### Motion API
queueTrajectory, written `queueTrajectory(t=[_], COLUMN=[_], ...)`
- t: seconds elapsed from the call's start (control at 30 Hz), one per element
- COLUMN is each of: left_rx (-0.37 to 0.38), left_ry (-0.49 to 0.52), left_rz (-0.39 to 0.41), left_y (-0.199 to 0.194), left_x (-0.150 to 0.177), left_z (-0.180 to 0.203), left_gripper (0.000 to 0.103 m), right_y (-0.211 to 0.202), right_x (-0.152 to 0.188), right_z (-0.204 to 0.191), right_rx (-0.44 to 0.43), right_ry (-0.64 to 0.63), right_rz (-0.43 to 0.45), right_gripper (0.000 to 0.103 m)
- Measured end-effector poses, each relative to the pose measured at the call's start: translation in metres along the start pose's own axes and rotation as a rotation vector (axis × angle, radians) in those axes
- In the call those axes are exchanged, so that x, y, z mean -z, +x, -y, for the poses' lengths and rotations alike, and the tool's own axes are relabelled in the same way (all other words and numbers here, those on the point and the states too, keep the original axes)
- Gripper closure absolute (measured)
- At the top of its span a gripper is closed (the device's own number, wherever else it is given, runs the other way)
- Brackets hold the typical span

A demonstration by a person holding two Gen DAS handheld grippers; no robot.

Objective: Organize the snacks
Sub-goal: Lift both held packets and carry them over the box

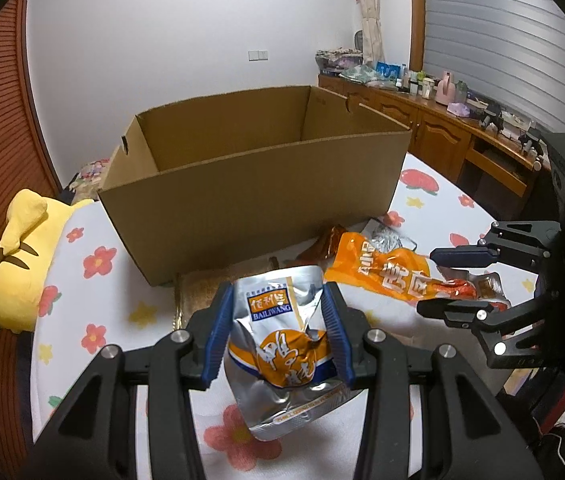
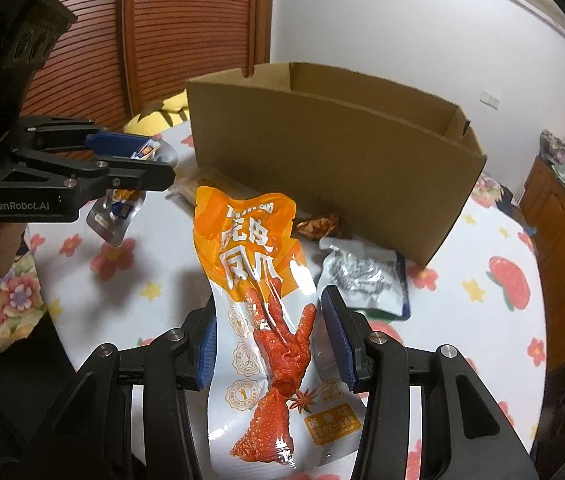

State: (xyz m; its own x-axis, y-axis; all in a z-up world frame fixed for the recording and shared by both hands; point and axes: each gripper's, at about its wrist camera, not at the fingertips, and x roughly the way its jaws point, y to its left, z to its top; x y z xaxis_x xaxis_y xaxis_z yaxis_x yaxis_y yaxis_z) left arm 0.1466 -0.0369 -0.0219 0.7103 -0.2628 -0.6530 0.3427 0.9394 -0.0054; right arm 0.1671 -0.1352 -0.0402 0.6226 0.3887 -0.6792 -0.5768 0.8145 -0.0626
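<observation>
Snacks are held off the flowered sheet (image 1: 94, 264): left gripper (image 1: 278, 328) clamped on a silver pouch (image 1: 282, 344), right gripper (image 2: 278, 340) on an orange packet (image 2: 258, 280), near the open cardboard box (image 1: 250, 200).

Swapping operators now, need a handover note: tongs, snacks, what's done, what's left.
Left tongs: shut on the silver pouch, lifted off the bed.
Right tongs: shut on the orange chicken-feet pack, also lifted.
Cardboard box: open, standing on the bed; no snacks visible inside, though its floor is hidden.
Still on the bed by the box: grey-white packet, small brown packet, tan packet.
Left: drop both held packs into the box, then the rest.
</observation>
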Motion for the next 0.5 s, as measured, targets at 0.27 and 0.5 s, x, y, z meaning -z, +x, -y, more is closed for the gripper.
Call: queueTrajectory(t=[0.27,0.5], left_rx=[-0.002,-0.008], left_ry=[0.007,0.015], left_rz=[0.043,0.094], left_y=[-0.008,-0.006], left_x=[-0.023,-0.062], left_z=[-0.004,-0.014], left_gripper=[0.06,0.06], right_y=[-0.015,-0.025], right_x=[-0.028,-0.067], right_z=[0.01,0.027], right_rx=[0.03,0.041], right_ry=[-0.019,-0.036], right_rz=[0.05,0.114], right_gripper=[0.055,0.055])
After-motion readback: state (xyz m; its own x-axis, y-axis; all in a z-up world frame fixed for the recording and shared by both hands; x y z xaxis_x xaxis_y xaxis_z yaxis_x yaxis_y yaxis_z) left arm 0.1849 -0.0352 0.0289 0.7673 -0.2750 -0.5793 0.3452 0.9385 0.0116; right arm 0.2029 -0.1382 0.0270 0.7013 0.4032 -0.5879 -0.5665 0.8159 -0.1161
